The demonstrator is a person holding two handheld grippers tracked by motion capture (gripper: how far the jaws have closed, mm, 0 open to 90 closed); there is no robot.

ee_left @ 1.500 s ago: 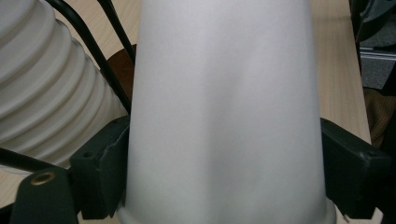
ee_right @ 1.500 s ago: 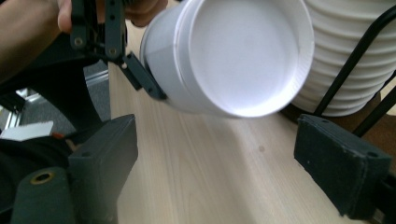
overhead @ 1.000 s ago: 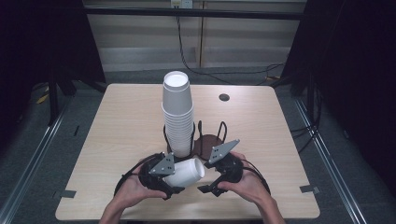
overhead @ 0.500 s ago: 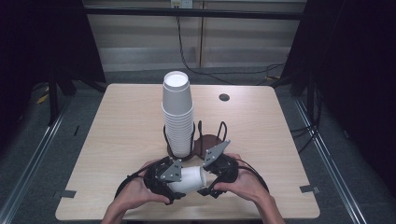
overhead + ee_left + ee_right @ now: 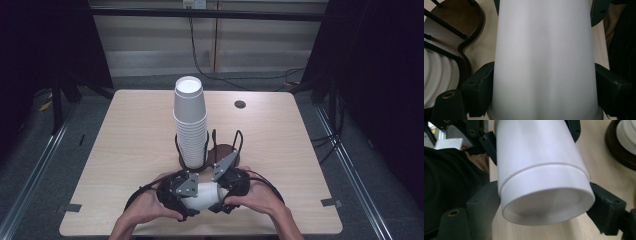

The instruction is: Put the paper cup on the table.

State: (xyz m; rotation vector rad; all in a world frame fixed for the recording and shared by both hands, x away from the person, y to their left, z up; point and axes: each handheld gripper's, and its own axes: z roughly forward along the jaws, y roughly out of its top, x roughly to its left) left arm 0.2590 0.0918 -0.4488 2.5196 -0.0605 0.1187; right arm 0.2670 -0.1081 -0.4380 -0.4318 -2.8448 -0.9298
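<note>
From the high view we see a white cup (image 5: 202, 196) lying on its side above the near edge of the table (image 5: 125, 150), slung between the left gripper (image 5: 186, 199) and the right gripper (image 5: 222, 192), each held in a hand. Just beyond them a tall stack of cups (image 5: 190, 125) stands upright in a dark wooden holder (image 5: 225, 152) with black wire posts. The grippers crowd the cup here, so we can only guess which end points which way.

In the left gripper view, the cup (image 5: 545, 60) runs straight up between the two black jaws, its wide rim at the bottom. Both pads press on its wall near that rim, one on each side: the jaws are clamped on the cup. The holder (image 5: 461, 27) and the ribbed stack (image 5: 436, 75) sit at the left.

In the right gripper view, we look at the cup (image 5: 541, 170) bottom end first, its recessed base toward the camera. The jaws sit against the base band on either side, gripping it, and the left gripper's jaws flank the far end.
</note>
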